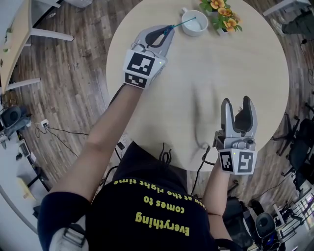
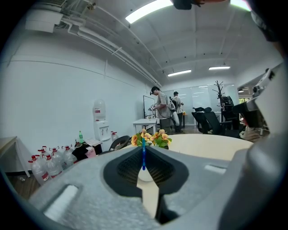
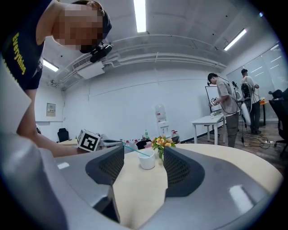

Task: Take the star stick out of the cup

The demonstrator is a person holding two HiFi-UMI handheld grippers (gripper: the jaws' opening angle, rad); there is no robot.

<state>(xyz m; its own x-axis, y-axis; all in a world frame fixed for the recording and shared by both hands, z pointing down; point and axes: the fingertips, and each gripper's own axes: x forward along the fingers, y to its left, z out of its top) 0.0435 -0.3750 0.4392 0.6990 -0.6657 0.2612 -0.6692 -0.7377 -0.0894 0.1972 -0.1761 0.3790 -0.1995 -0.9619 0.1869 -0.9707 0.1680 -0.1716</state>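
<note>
A white cup (image 1: 195,24) stands at the far side of the round table (image 1: 245,73). A thin teal-blue stick (image 1: 182,22) leans out of it to the left, its far end inside the cup. My left gripper (image 1: 168,29) is shut on the stick's outer end. In the left gripper view the stick (image 2: 143,155) stands upright between the closed jaws of the left gripper (image 2: 144,152), with the cup (image 2: 145,174) just behind. My right gripper (image 1: 239,113) hovers open and empty at the near right. Its own view shows the cup (image 3: 147,161) and the stick (image 3: 135,149) far ahead of the right gripper (image 3: 143,170).
A small pot of orange and yellow flowers (image 1: 223,14) stands right of the cup, close to it. The wooden floor surrounds the table. Two people (image 2: 162,108) stand by a desk across the room, and office chairs (image 2: 211,120) are beyond the table.
</note>
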